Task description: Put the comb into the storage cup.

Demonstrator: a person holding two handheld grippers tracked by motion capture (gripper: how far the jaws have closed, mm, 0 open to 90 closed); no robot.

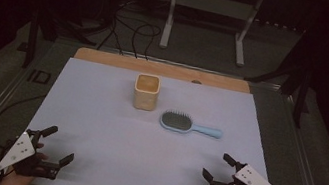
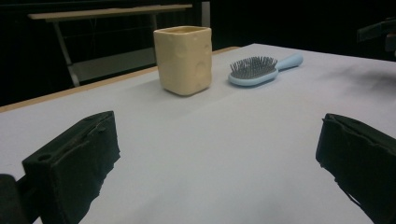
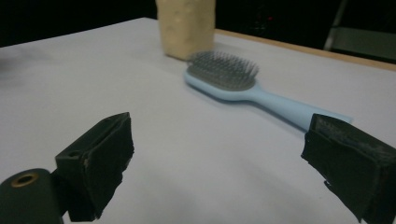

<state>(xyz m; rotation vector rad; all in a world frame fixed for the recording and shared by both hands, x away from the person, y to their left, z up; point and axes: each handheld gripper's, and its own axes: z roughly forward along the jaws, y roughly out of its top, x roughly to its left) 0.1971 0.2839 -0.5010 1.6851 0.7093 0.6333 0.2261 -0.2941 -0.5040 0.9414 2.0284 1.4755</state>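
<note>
Both claws, left claw (image 1: 56,144) and right claw (image 1: 224,168), rest spread near the hairbrush (image 1: 177,121).

pale lilac flat sheet (image 1: 110,134) is covering the table, lying over a light brown wooden board (image 1: 107,58) that is showing as a strip at the far edge. white metal frame stand (image 1: 168,22) is standing on the grey carpet floor (image 1: 199,53) beyond it. thin black cables (image 1: 134,34) are trailing over the carpet near the stand's left leg.
</note>
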